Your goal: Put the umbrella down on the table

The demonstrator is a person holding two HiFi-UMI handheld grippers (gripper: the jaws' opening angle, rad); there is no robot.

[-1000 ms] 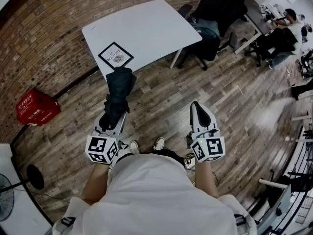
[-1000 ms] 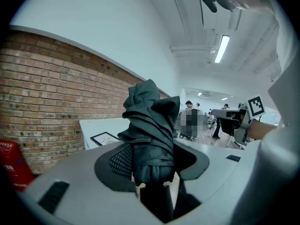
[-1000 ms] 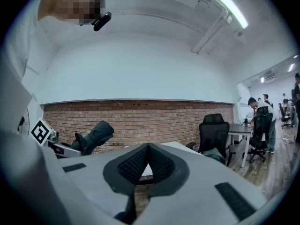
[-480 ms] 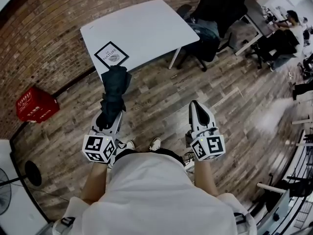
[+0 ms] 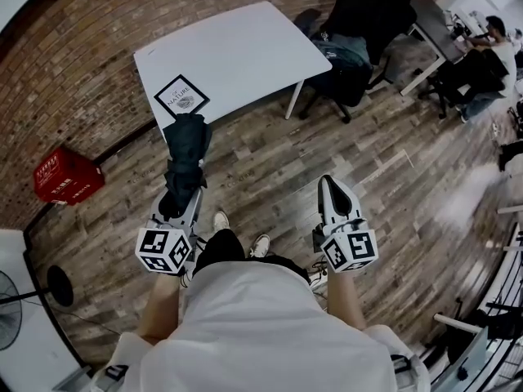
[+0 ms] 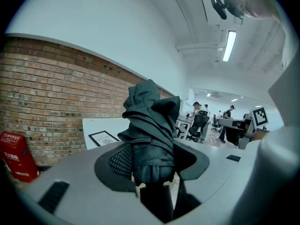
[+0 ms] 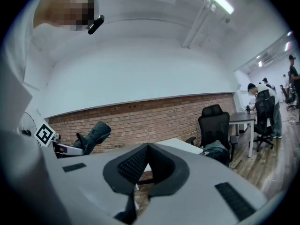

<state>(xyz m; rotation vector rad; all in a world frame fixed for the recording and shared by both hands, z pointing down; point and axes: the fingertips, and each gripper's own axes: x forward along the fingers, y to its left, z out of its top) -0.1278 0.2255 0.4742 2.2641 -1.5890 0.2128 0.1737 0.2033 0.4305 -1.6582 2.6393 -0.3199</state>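
A folded dark teal umbrella (image 5: 185, 155) sticks out forward from my left gripper (image 5: 181, 196), which is shut on its lower end. In the left gripper view the umbrella (image 6: 151, 135) fills the gap between the jaws of that gripper (image 6: 152, 168). Its tip hangs over the wooden floor just short of the white table (image 5: 245, 43). My right gripper (image 5: 328, 184) is held over the floor to the right, shut with nothing in it; the right gripper view shows its jaws (image 7: 144, 149) meeting. From that side the umbrella (image 7: 95, 135) shows at the left.
A framed print (image 5: 181, 96) lies at the table's near corner. A red crate (image 5: 67, 175) stands by the brick wall at the left. A black office chair (image 5: 359, 31) with a bag stands right of the table. A person (image 5: 490, 55) sits at a far desk. A fan (image 5: 12, 309) stands at lower left.
The person has stepped forward, one foot now ahead. Both grippers have drifted along toward the table. The umbrella stays in the left gripper.
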